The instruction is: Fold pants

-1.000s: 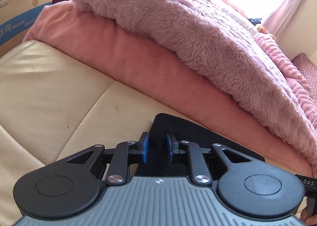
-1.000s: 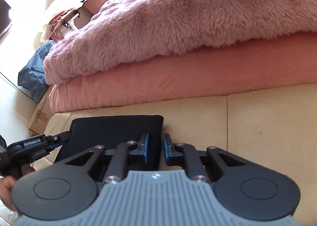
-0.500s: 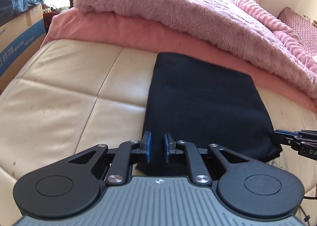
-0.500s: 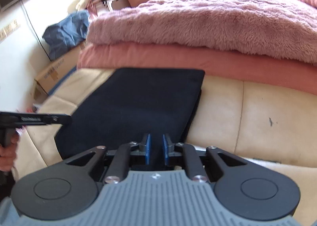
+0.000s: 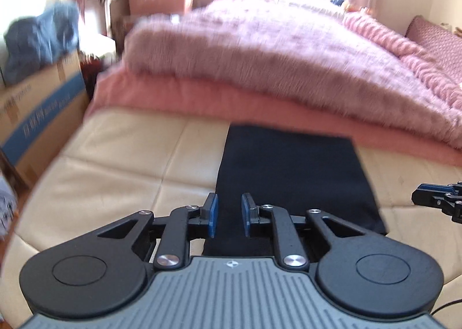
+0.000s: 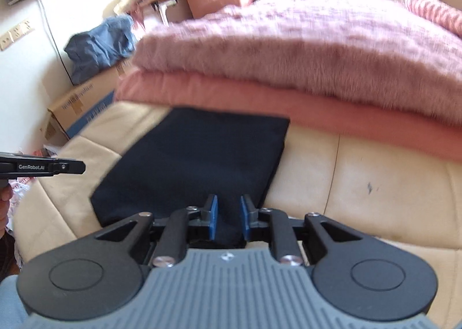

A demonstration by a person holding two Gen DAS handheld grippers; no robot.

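1. Black, matte cloth: the pants (image 5: 291, 181) lie folded into a flat rectangle on the cream leather cushion (image 5: 124, 173), smooth and seamed in panels, their far edge just beside the pink blanket (image 5: 231, 101).
2. Fluffy mauve fur, a second blanket (image 5: 274, 54), is stacked on the pink one.
3. My left hand-held gripper (image 5: 228, 215) hovers over the near left corner, blue pads (image 5: 213, 215) parted, holding nothing.
4. My right hand-held gripper (image 6: 228, 215) is likewise spread and empty over the near right corner.
5. Half a second ago both pairs of pads stood closer together; the view has pulled back and the pants look smaller.
6. Cardboard box (image 5: 37, 109) with blue cloth (image 5: 43, 37) on top stands left of the cushion.
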